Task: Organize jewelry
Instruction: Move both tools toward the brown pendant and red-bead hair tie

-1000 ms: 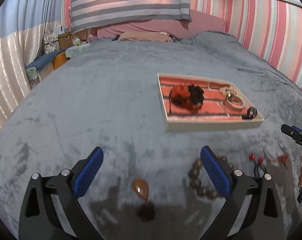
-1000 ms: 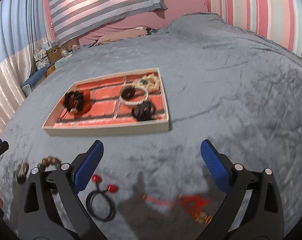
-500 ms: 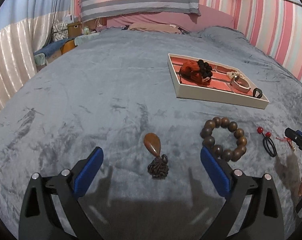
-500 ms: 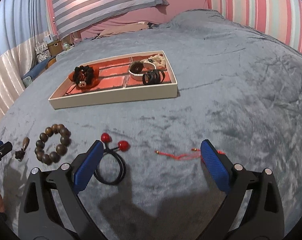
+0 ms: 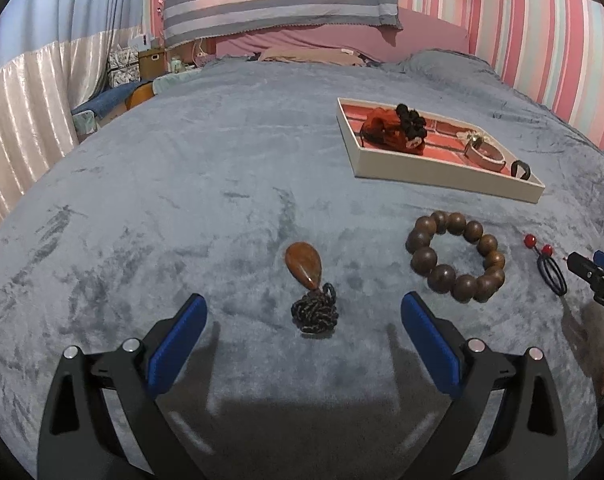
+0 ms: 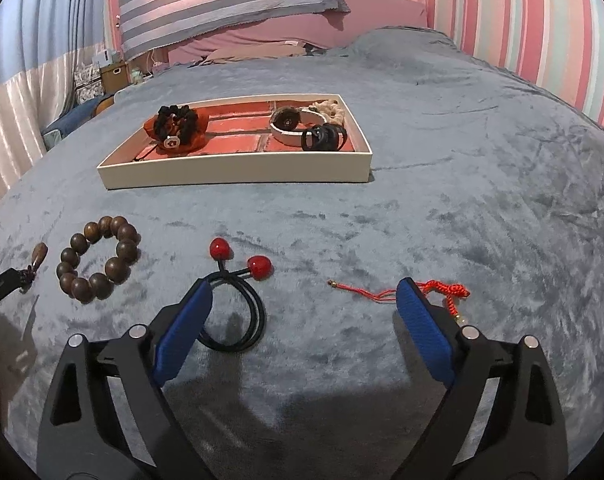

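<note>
- The left gripper hangs over the grey blanket with its blue pads spread wide and nothing pinched between them.
- Just ahead of its fingertips lies a brown teardrop pendant, its dark bunched cord at the near end, midway between the pads and touching neither.
- To the right of it sits a bracelet of dark wooden beads, flat on the blanket.
- Next comes a black hair tie with two red balls; the left pad of the right gripper overlaps its loop in the right wrist view, though I cannot tell whether they touch.
- The right gripper's jaws stand wide and are closing slightly, with bare blanket between them.
- A red cord with a knot lies by the right pad, partly hidden behind it.
- Farther back stands the white tray, holding a red scrunchie, a white bangle and black rings.
</note>
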Motion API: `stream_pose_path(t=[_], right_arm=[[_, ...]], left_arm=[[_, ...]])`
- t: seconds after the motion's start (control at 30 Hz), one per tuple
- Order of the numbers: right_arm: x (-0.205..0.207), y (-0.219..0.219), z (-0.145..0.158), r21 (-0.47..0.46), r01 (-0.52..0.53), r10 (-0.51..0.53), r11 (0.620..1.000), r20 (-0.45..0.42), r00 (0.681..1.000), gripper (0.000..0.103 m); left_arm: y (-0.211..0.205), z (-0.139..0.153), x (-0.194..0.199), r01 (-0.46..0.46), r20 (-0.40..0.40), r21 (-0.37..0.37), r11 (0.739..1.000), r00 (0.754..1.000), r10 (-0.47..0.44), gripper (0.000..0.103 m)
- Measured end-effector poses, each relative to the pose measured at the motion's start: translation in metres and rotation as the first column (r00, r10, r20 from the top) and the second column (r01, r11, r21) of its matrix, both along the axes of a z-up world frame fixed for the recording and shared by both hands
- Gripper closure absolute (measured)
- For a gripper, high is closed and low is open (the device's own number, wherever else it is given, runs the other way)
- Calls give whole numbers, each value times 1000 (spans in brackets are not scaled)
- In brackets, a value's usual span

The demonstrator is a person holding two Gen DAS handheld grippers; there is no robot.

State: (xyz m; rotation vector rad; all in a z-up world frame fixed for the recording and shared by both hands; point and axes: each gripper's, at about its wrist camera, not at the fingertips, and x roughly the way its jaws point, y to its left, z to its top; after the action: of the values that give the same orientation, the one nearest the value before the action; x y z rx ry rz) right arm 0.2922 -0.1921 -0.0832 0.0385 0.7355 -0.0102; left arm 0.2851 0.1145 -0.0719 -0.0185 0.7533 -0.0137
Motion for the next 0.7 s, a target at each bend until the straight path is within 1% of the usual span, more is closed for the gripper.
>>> stream_pose_path(t=[0.23, 0.47, 0.7], right_arm=[[2, 3, -4, -8, -14, 14, 1000, -6, 1000, 19], [3, 8, -7, -27, -26, 26, 999, -9, 1000, 22], [5, 5, -11, -8, -20, 20, 1000, -23, 1000, 25]], left_arm=[[4, -4, 3, 1, -1, -23, 1000, 1000, -1, 7], [2, -4, 2, 8, 13, -10, 1000, 1000, -7, 8], [-2, -3, 0, 20, 27, 0, 1000, 999, -20, 8]])
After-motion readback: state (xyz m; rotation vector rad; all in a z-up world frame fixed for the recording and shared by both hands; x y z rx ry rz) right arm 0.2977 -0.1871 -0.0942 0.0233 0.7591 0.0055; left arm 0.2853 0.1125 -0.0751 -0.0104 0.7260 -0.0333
